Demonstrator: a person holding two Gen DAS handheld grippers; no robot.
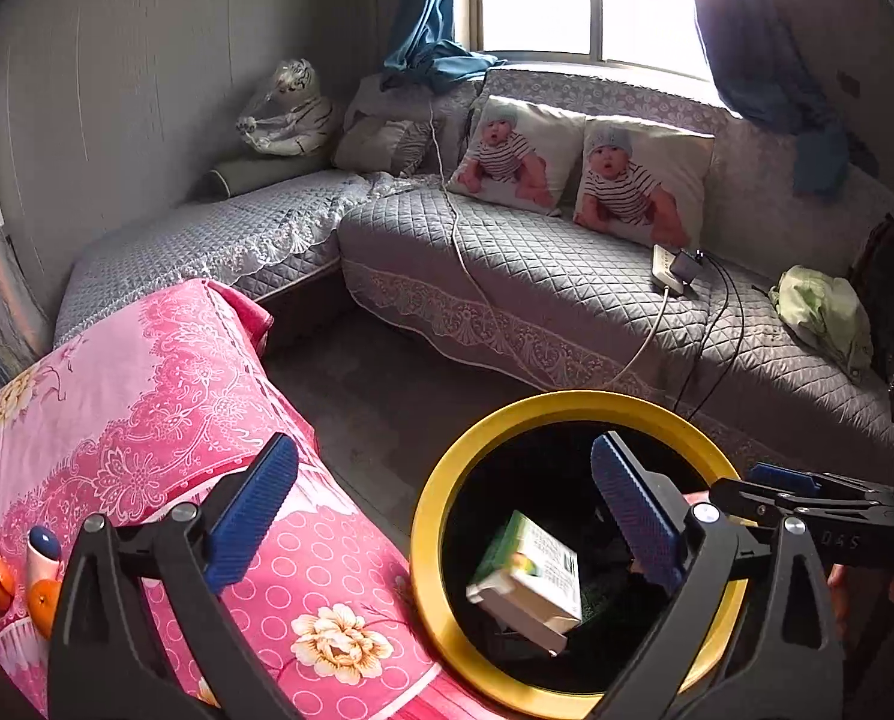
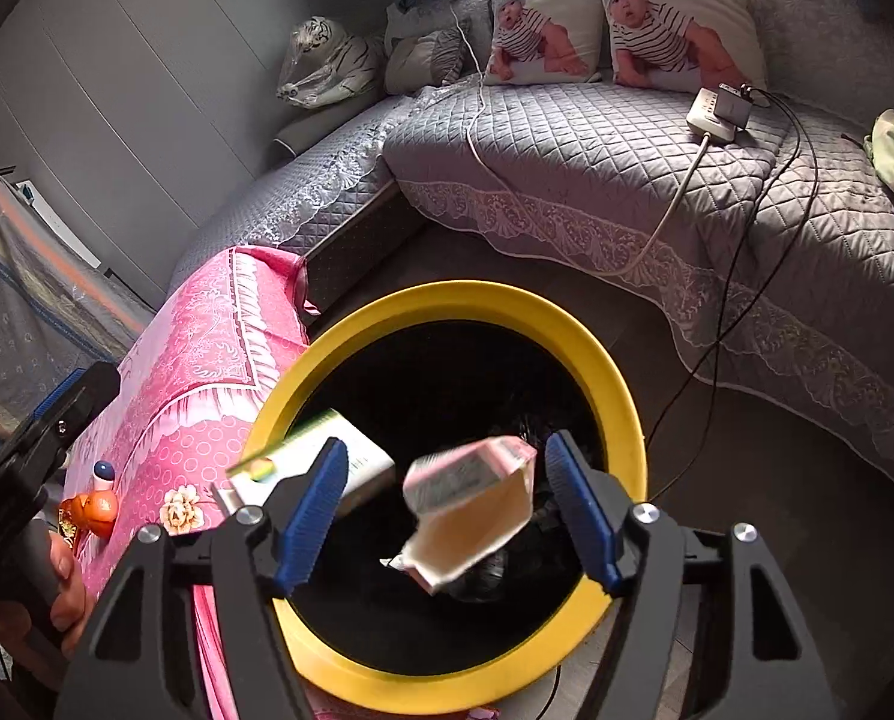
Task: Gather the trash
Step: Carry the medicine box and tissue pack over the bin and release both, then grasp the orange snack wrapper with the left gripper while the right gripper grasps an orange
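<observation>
Both claws stand open above a yellow-rimmed bin. Clear of the left gripper, its pads spread wide, a green-and-white carton hangs blurred in the bin's mouth. A pink carton floats blurred between the right gripper pads, touching neither. The bin stands just beside a pink floral cloth, near a grey quilted sofa.
</observation>
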